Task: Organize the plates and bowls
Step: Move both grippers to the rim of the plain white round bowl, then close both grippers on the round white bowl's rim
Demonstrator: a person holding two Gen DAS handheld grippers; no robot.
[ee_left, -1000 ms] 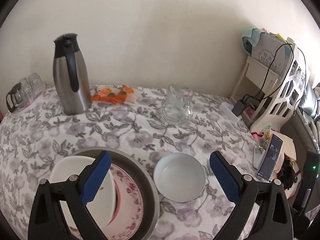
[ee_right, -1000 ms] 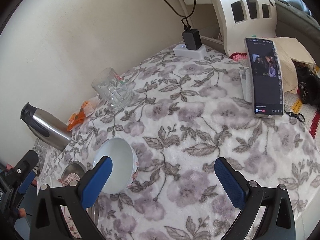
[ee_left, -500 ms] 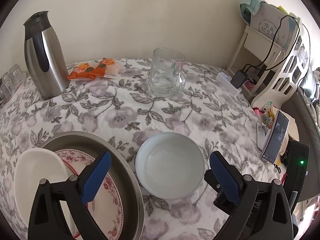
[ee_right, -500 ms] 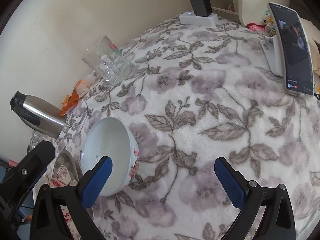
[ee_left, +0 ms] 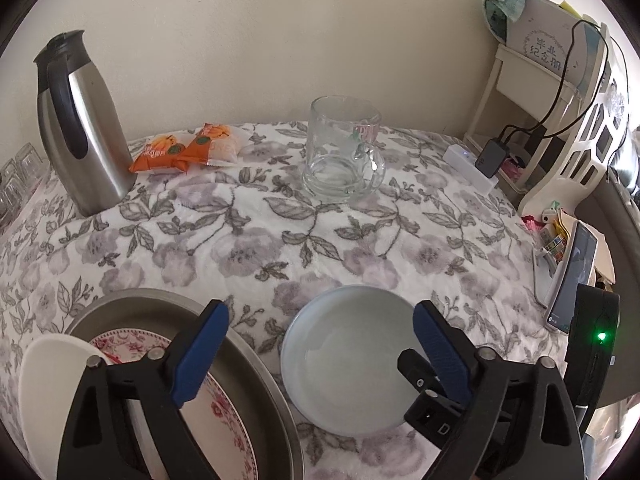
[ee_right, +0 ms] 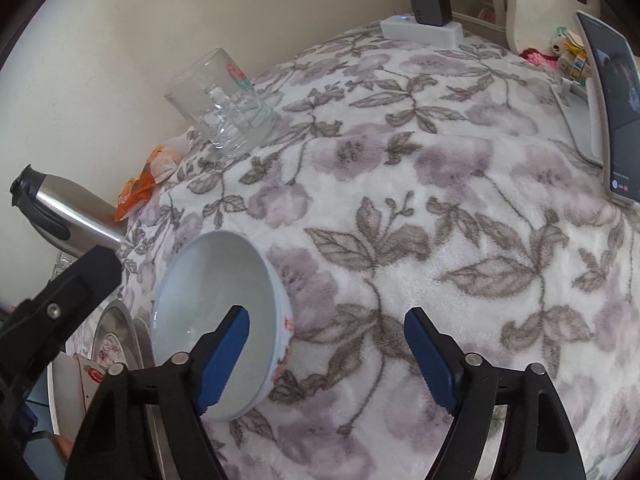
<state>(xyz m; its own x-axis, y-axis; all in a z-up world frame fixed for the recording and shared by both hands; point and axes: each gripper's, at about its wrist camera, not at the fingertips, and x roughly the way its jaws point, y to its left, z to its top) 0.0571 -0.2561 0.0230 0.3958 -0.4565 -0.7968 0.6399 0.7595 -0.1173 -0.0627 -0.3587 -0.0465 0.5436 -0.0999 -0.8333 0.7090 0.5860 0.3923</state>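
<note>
The bowl [ee_right: 218,320] sits beside the tray [ee_left: 256,364]. The right gripper [ee_right: 326,354] straddles its rim, jaws closing, not yet pressing; seat the rim deep before lifting. The left gripper [ee_left: 320,356], empty, is also closing.

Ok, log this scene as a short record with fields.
surface: floral tablecloth
white bowl: upright, empty, beside the metal tray
metal tray: holds a floral plate and a white dish
right tool: closing, one finger inside the white bowl, rim between them
left tool: closing, gripping nothing
far side: steel thermos, glass mug, snack packets
</note>
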